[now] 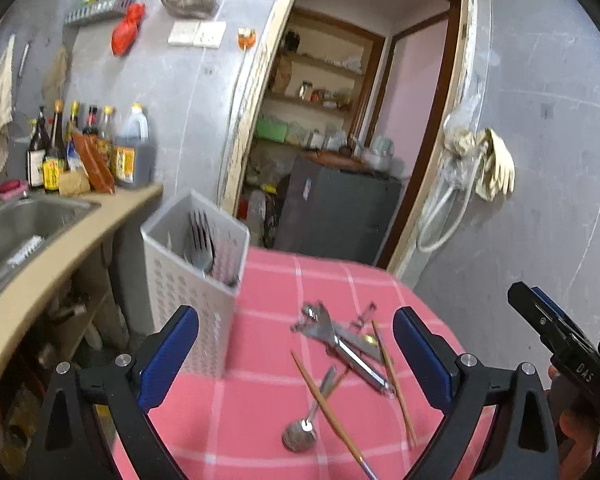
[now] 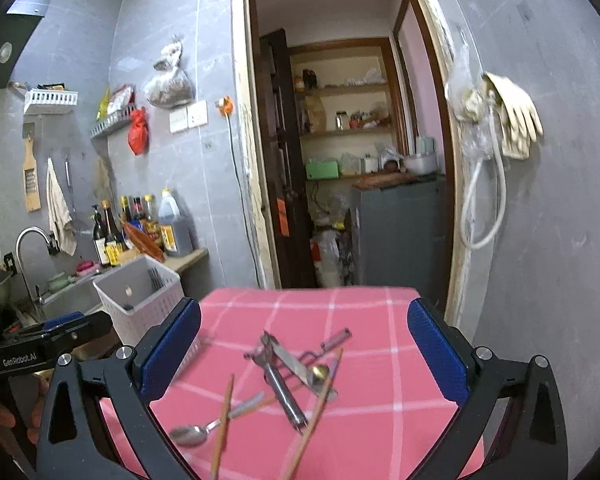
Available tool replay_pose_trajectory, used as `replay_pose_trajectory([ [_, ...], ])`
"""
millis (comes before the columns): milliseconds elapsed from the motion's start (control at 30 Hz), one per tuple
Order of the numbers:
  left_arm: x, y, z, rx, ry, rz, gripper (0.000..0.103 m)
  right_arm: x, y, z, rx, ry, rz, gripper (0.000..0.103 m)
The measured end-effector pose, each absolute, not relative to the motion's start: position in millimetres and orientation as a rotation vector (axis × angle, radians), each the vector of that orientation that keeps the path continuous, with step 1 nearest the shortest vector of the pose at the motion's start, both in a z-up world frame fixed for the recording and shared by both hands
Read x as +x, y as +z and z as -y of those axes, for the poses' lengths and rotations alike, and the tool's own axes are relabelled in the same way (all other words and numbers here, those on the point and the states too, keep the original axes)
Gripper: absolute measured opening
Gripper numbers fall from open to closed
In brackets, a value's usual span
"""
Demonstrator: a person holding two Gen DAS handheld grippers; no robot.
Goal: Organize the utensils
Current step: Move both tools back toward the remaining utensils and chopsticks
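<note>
1. On the left, the white basket (image 1: 196, 264) stands at the counter's (image 1: 260, 432) edge with forks (image 1: 199, 240) already in it.
2. The left gripper (image 1: 296, 360) hangs wide open, fingers (image 1: 168, 360) holding nothing.
3. In the middle lie a spoon (image 1: 308, 416), two chopsticks (image 1: 328, 404) and a metal peeler (image 1: 352, 356), crossed in a pile.
4. They look thin, hard and slippery; grab each by its handle's middle.
5. The right gripper (image 2: 304, 360) is wide open too, empty.

Shiny metal spoon (image 1: 300, 432) and wooden chopsticks (image 1: 328, 404) lie on pink checked cloth (image 1: 268, 296) beside a perforated white plastic basket (image 1: 188, 292).
</note>
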State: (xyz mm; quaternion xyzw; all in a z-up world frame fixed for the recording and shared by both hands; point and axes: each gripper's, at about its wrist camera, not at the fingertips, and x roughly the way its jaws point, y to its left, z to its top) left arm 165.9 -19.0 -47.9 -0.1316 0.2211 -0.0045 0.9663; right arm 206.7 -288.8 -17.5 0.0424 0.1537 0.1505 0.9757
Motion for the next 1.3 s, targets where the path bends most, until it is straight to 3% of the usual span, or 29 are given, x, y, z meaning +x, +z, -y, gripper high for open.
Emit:
replay_pose_trajectory([
  [833, 192, -144, 22, -0.463, 0.014, -0.833, 0.097, 240, -116, 281, 0.106, 0.33, -0.628, 0.101],
  [1300, 194, -175, 26, -0.568, -0.006, -0.923, 0.054, 256, -144, 260, 0.109, 0.388, -0.756, 0.084],
])
